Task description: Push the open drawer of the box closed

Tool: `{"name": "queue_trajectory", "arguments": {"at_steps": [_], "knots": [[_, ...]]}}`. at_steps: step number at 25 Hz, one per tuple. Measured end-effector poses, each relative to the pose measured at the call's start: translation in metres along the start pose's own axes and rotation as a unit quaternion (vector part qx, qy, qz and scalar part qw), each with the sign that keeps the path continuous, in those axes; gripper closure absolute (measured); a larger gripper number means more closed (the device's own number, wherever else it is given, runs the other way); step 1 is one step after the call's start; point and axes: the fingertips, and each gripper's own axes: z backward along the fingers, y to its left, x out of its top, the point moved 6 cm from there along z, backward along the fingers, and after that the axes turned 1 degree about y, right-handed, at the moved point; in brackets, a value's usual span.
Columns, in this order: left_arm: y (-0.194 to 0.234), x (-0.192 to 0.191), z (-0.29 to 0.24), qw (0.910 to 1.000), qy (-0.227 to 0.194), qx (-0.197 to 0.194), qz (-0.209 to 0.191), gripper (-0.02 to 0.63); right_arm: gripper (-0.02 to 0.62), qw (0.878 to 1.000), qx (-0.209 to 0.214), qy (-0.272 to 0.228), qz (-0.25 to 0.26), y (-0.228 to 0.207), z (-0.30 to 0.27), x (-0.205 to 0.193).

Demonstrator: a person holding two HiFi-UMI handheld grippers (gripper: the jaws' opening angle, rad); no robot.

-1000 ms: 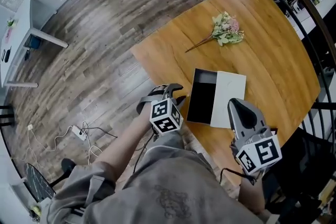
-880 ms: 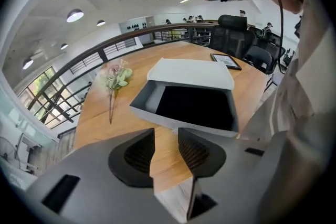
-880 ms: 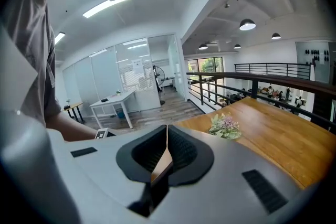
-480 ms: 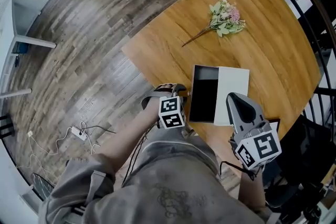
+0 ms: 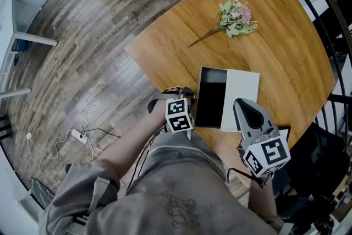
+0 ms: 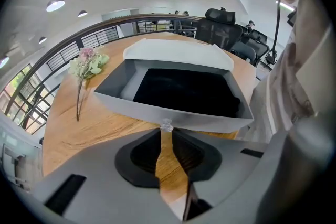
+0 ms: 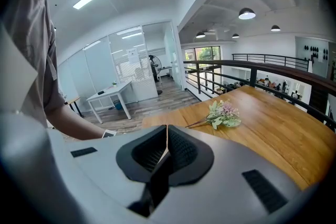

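A box with a white lid (image 5: pixel 240 97) lies on the wooden table (image 5: pixel 286 63). Its black drawer (image 5: pixel 212 99) is pulled out to the left. My left gripper (image 5: pixel 191 98) stands at the drawer's grey front wall (image 6: pixel 173 115). Its jaws have just been closing, and a narrow gap remains between them. A small clear knob (image 6: pixel 166 125) sits right at the tips of the left gripper (image 6: pixel 165 136); I cannot tell whether the pads press on it. My right gripper (image 5: pixel 245 106) hovers over the lid's near edge. In the right gripper view the right gripper (image 7: pixel 167 136) is shut and holds nothing.
A small bunch of flowers (image 5: pixel 235 15) lies farther back on the table. The table's left edge runs just beyond the drawer's front, above wood flooring with a cable and power strip (image 5: pixel 80 135). A railing and a black chair (image 5: pixel 308 173) bound the right side.
Both grippers have come a little lower and nearer the box. The box has not shifted, and its drawer is out as far as before.
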Motion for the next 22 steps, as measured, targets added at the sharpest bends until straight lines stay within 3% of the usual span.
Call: {"name": "queue_trajectory", "arguments": {"at_steps": [4, 10, 22], "knots": [[-0.001, 0.007, 0.002, 0.9995, -0.015, -0.012, 0.025, 0.526, 0.56, 1.0, 0.002, -0.005, -0.002, -0.007, 0.004, 0.0], [-0.005, 0.026, -0.007, 0.9998, 0.005, -0.02, -0.007, 0.526, 0.56, 1.0, -0.006, -0.012, -0.011, -0.02, 0.022, -0.008], [-0.012, 0.082, -0.04, 0.998, -0.016, -0.05, 0.036, 0.526, 0.56, 0.998, -0.045, -0.019, -0.05, -0.055, 0.071, -0.046]]}}
